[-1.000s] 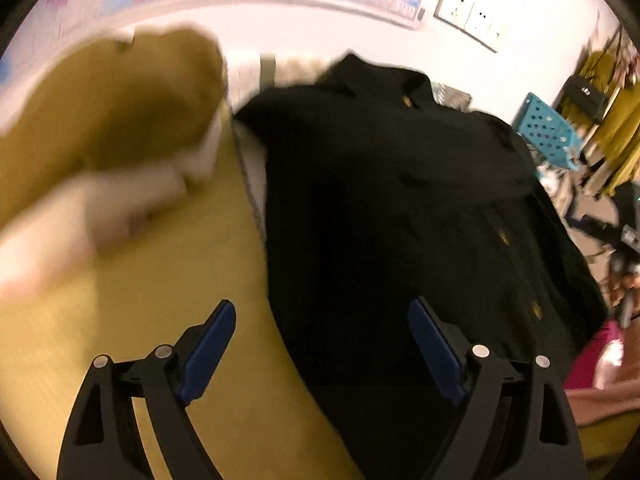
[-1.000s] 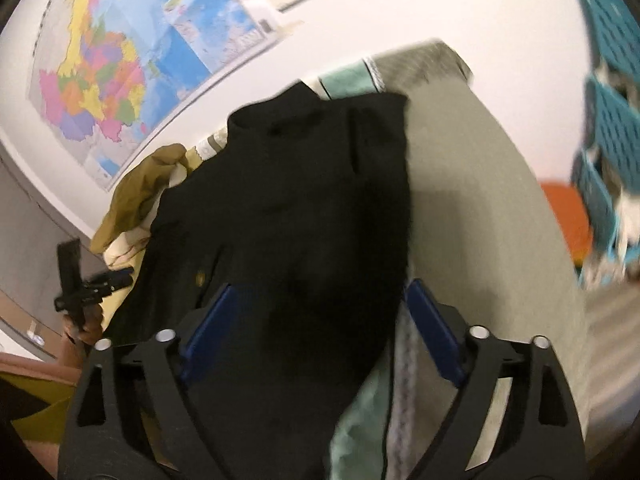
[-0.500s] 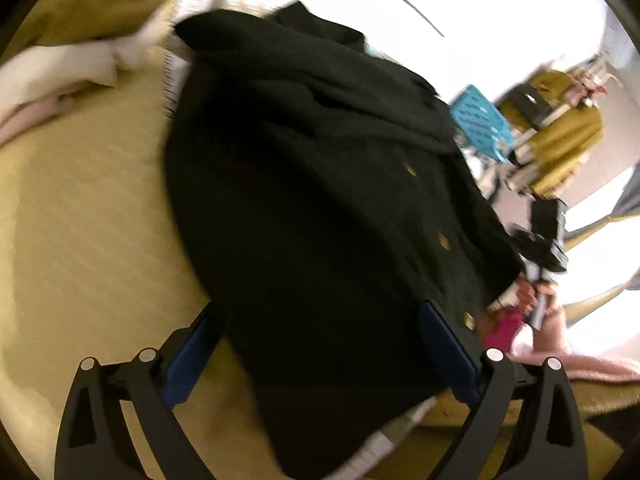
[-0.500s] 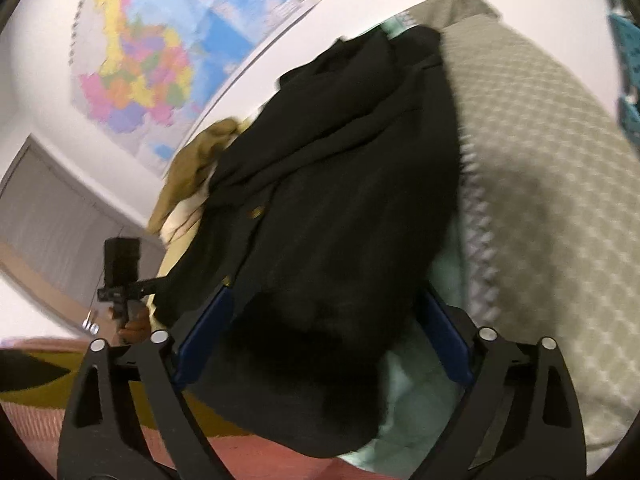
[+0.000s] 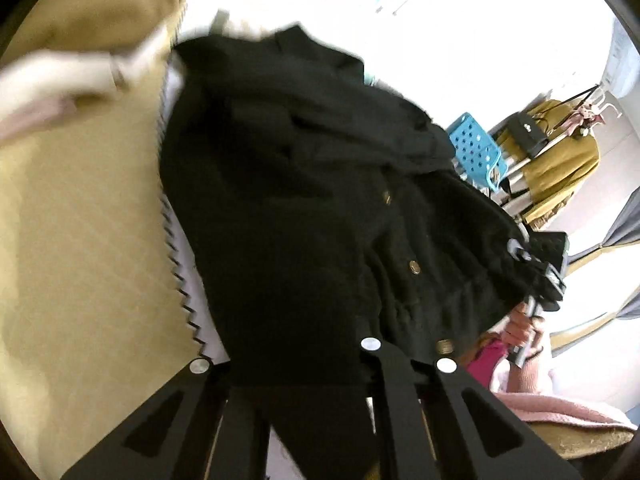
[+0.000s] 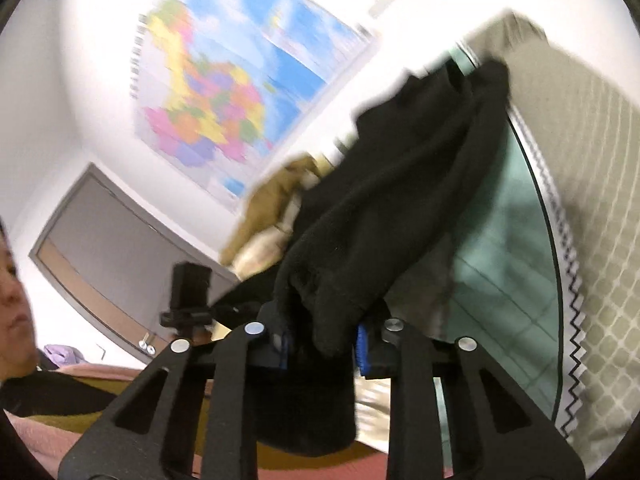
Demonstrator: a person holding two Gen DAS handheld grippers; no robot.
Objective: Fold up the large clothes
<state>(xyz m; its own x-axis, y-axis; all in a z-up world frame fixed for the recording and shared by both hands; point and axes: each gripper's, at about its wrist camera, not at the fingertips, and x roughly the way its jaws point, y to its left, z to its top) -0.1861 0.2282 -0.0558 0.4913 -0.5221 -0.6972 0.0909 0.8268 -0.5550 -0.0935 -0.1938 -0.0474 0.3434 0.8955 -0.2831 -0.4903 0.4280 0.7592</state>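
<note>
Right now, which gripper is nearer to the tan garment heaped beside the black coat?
Left. The left gripper grips the black coat's hem on the tan garment's side; the right gripper clamps the coat's opposite edge.

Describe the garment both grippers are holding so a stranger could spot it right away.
Start at the bed with the yellow cover under the wall map. Spread down its middle lies the black coat, its near hem clamped by the left gripper and right gripper. Unlike the tan garment heaped beside it, it is black with small gold buttons.
</note>
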